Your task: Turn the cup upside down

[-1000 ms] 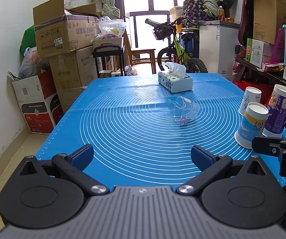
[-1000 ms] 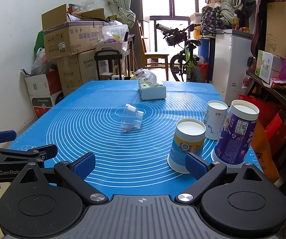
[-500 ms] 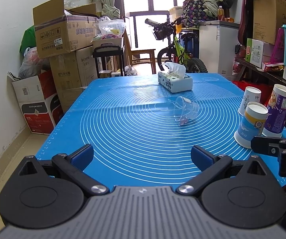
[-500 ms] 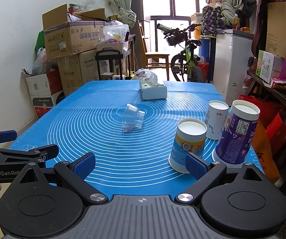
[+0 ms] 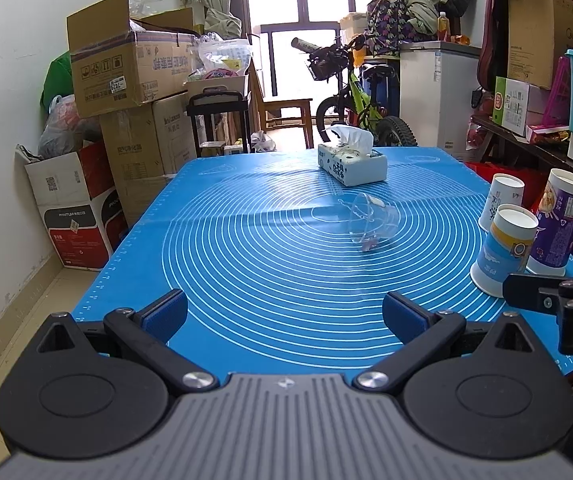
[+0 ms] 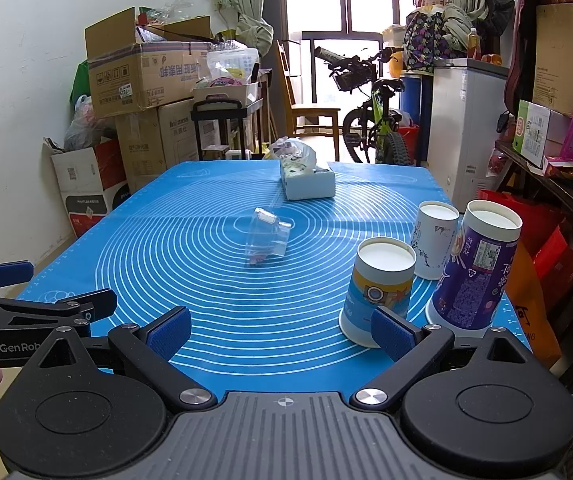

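Three paper cups [image 6: 378,286] already stand mouth-down right of the clear cup [image 6: 267,238], which lies sideways mid-mat [image 6: 214,320]. Both grippers [image 5: 284,310] [image 6: 280,330] hover spread, empty. Best pinch its rim gently, then rotate.

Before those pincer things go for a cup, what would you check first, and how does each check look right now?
1. Left gripper open and holding nothing: ok.
2. Right gripper open and holding nothing: ok.
3. A cup still needs flipping: the clear plastic cup lies on its side mid-mat: ok. The three paper cups, namely yellow-blue, white and purple, already stand bottom up.
4. Free path to the clear cup over the blue mat: ok.
5. Room around it: the tissue box sits apart behind it: ok.
6. Which way the clear cup's mouth points: cannot tell.
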The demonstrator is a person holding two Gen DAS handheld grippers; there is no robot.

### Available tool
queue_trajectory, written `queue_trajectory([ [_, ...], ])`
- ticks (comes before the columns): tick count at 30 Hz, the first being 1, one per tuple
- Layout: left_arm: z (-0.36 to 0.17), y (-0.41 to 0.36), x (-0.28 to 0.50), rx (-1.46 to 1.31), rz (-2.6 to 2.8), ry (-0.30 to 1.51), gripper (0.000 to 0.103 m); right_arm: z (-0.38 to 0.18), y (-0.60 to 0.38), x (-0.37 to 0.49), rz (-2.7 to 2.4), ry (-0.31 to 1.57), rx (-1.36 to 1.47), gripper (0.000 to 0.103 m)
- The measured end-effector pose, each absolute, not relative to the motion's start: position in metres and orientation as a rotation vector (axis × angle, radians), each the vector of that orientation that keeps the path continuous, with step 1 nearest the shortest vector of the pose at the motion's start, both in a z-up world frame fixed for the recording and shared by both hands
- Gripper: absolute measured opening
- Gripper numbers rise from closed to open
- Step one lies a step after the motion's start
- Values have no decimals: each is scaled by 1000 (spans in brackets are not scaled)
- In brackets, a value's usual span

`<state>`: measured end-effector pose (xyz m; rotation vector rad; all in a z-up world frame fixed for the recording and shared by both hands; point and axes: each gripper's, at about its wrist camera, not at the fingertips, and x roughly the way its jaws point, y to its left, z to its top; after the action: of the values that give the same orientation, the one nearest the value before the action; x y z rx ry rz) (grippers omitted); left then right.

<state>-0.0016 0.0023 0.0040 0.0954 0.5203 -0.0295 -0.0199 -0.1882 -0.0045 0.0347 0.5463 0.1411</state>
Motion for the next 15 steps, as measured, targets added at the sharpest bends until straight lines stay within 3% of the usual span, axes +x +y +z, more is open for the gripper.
queue_trajectory([
  [15, 6, -4, 38, 243, -121, 505, 102, 3, -189, -5, 155, 525, 33, 96],
])
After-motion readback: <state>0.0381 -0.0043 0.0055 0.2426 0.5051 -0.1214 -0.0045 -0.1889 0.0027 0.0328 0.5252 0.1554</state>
